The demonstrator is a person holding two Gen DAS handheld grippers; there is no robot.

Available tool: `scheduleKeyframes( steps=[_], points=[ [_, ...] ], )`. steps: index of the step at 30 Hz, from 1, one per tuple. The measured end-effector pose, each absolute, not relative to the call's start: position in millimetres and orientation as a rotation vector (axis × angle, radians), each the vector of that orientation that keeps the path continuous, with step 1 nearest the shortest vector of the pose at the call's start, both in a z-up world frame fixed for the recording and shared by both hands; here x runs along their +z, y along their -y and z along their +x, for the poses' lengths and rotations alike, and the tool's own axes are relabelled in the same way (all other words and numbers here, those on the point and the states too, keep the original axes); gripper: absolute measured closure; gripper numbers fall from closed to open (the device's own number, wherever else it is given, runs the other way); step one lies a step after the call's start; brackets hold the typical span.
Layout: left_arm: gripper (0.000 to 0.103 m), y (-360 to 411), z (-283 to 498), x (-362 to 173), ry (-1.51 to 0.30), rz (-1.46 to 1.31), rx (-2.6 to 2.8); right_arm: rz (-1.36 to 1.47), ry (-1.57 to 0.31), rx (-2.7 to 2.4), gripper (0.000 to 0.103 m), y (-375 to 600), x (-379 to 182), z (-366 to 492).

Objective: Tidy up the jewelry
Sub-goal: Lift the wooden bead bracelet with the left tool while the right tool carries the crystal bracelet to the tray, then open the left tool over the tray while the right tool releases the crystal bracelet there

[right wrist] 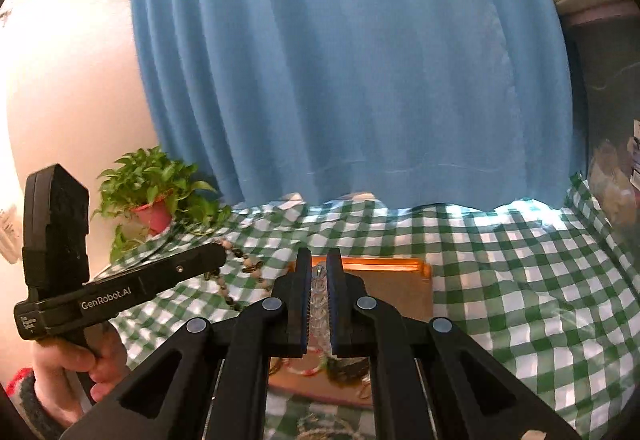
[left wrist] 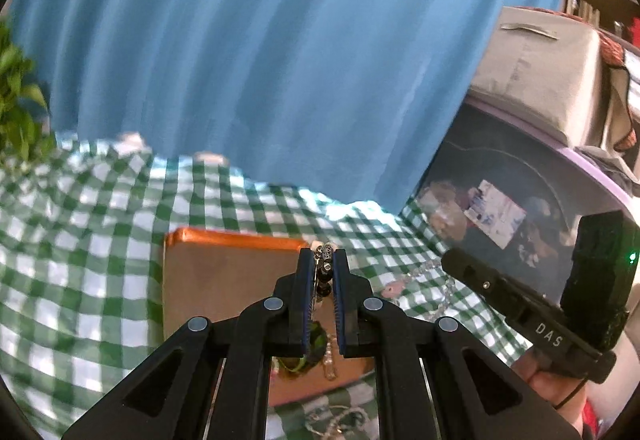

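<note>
My left gripper (left wrist: 324, 260) is shut on a dark beaded bracelet (left wrist: 325, 272) with silver and black beads, held above the orange tray (left wrist: 224, 272). My right gripper (right wrist: 319, 264) is shut on a clear crystal bead bracelet (right wrist: 319, 296), also above the orange tray (right wrist: 392, 280). Several pieces of jewelry lie in the tray near its front edge (right wrist: 316, 364). The left gripper shows at the left in the right wrist view (right wrist: 216, 260), with a strand of brown and black beads (right wrist: 240, 276) hanging from it. A clear bead strand (left wrist: 432, 272) and a pink charm (left wrist: 392, 288) lie on the cloth.
A green and white checked cloth (right wrist: 520, 280) covers the table. A blue curtain (right wrist: 340, 79) hangs behind. A potted plant (right wrist: 154, 199) stands at the back left. A dark tub (left wrist: 500, 207) with a grey box on it stands at the right. More jewelry (left wrist: 336, 420) lies on the cloth below the tray.
</note>
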State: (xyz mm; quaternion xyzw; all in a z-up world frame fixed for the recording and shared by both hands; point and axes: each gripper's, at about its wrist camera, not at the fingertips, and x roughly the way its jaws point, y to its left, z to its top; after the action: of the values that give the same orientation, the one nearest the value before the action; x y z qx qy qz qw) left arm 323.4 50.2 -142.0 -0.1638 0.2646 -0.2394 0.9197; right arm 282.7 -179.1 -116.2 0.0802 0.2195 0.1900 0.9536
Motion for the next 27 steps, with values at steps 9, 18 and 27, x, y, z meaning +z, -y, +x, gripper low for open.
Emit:
scheduleKeyframes(
  steps=[9,18,27],
  points=[
    [0.093,-60,367,-236,-0.748,-0.315,-0.321,0.191,-0.652,0.324,0.097,195,-210,341],
    [0.093,-39,385,-269,-0.902,-0.183,-0.254,0.082,-0.814,0.262,0.097,187,-261,365],
    [0.088,-30,377,-270,-0.893,-0.095,-0.171,0.017,-0.829,0.211,0.091,182,-267,361]
  ],
)
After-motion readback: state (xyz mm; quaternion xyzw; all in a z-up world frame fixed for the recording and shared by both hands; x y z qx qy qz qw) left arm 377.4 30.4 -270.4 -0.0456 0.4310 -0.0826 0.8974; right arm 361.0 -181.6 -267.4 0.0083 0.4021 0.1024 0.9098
